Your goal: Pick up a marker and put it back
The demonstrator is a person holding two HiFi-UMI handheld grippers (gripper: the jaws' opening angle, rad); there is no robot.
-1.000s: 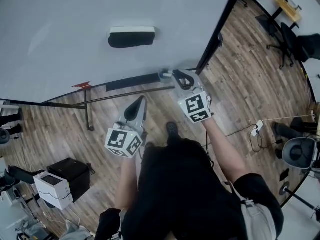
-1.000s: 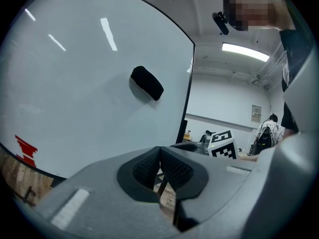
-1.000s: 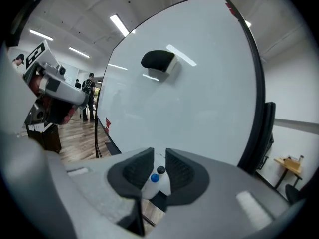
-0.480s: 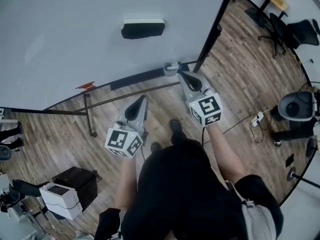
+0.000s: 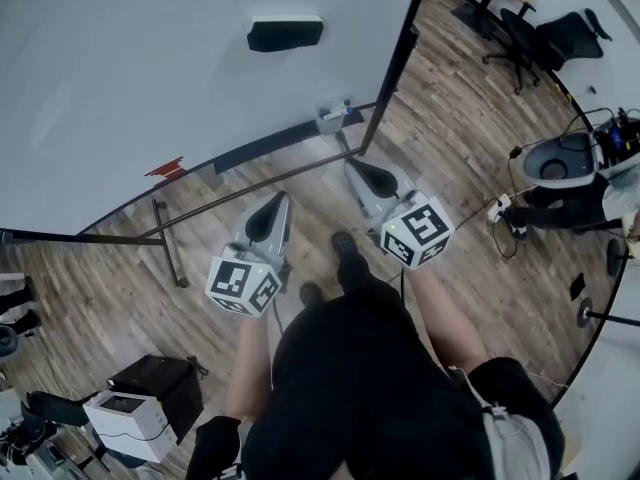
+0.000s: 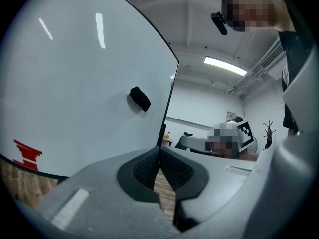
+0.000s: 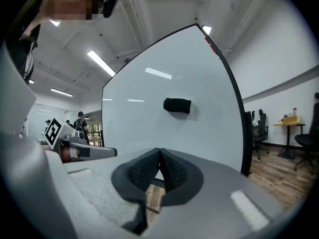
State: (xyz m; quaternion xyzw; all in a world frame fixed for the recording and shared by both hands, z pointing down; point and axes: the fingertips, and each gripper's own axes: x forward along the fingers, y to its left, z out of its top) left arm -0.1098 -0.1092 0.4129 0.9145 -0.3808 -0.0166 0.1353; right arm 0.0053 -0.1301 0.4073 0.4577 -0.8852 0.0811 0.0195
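Note:
A marker (image 5: pixel 337 109) rests in a small grey holder (image 5: pixel 330 120) at the right end of the black tray (image 5: pixel 265 148) under the whiteboard (image 5: pixel 150 68). My right gripper (image 5: pixel 353 168) hangs short of the holder, apart from it and shut with nothing between its pads (image 7: pixel 171 169). My left gripper (image 5: pixel 279 201) points at the tray's middle from lower down. Its jaws are also shut and empty, the pads (image 6: pixel 147 167) meeting. Neither gripper view shows the marker.
A black eraser (image 5: pixel 285 33) sticks to the whiteboard, which carries a red mark (image 5: pixel 165 170) low down. The board's stand bars (image 5: pixel 170 243) cross the wooden floor. White boxes (image 5: pixel 125 415) sit at lower left, office chairs (image 5: pixel 560 33) and a cable (image 5: pixel 500 230) at right.
My right gripper has drawn back from the holder at the tray's end towards the person, with nothing in its jaws. The left gripper has barely moved.

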